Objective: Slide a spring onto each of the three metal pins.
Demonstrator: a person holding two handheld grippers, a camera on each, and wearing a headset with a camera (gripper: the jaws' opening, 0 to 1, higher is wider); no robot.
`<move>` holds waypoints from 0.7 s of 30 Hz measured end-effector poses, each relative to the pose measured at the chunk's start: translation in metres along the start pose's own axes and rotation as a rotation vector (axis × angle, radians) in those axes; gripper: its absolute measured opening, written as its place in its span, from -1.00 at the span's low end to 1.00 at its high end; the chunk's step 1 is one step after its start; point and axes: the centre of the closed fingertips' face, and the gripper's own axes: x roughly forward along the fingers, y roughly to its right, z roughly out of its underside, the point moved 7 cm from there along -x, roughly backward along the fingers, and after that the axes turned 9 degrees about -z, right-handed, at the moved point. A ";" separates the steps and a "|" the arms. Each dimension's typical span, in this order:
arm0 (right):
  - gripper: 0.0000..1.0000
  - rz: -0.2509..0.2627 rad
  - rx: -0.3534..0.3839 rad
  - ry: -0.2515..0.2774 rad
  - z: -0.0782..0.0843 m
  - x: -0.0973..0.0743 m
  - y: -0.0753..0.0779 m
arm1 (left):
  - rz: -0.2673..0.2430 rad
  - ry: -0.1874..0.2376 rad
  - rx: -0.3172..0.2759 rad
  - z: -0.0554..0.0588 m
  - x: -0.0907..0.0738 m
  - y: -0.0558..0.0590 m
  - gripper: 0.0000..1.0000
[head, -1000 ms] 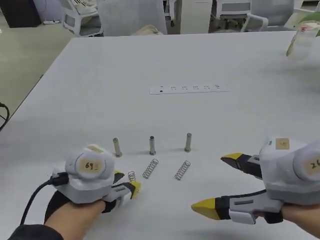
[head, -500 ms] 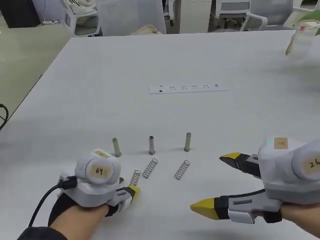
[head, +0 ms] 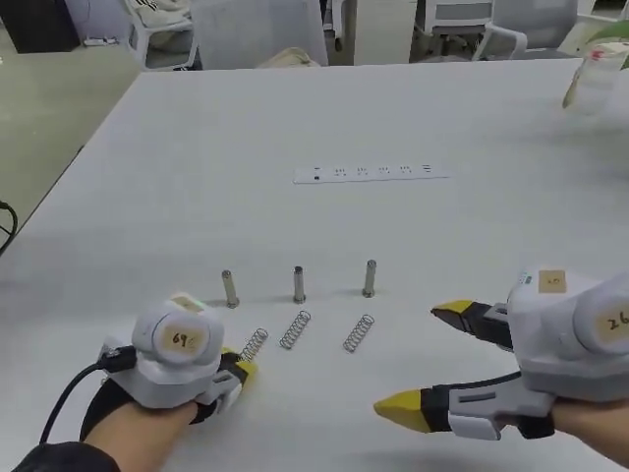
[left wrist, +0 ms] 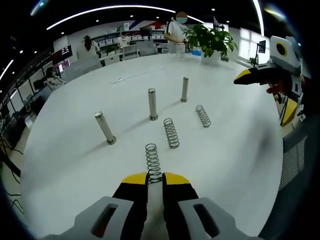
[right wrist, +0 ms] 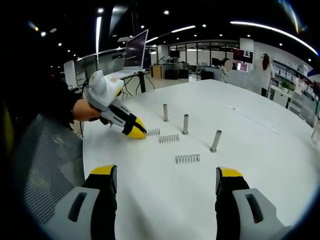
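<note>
Left gripper (left wrist: 155, 176): the yellow fingertips are pinched together on the near end of a spring (left wrist: 153, 161). The rest of the coil sticks out straight ahead of them.
Held spring's aim: its free end points between the left pin (left wrist: 105, 128) and the middle pin (left wrist: 152, 104), touching neither.
Second spring (left wrist: 171, 132): lies loose on the white table (head: 442, 118), just beyond the left fingertips and slightly to their right.
Third spring (left wrist: 202, 115): lies loose, further ahead and to the right, near the right pin (left wrist: 184, 89).
Pins: all three stand upright in a row beyond the springs, each bare.
Right gripper (right wrist: 167, 177): its fingers are spread wide with nothing between them. The third spring lies ahead of the gap, well apart.
Power strip (head: 371, 174): lies flat, well past the pins.
</note>
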 end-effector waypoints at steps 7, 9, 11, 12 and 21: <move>0.61 -0.005 -0.004 0.000 -0.001 0.000 -0.001 | 0.035 -0.008 -0.002 0.000 -0.004 -0.002 -0.95; 0.60 -0.007 -0.006 -0.002 -0.002 0.000 -0.001 | 0.051 -0.006 -0.002 -0.002 -0.007 -0.002 -0.95; 0.60 -0.009 -0.008 -0.003 -0.002 0.000 -0.001 | 0.079 0.004 -0.003 -0.005 -0.011 -0.001 -0.96; 0.60 -0.011 -0.009 -0.003 -0.002 0.000 -0.002 | 0.091 0.005 -0.001 -0.006 -0.014 -0.001 -0.96; 0.52 -0.040 -0.010 0.008 -0.008 0.002 -0.005 | 0.258 0.057 -0.003 -0.008 -0.035 0.010 -0.97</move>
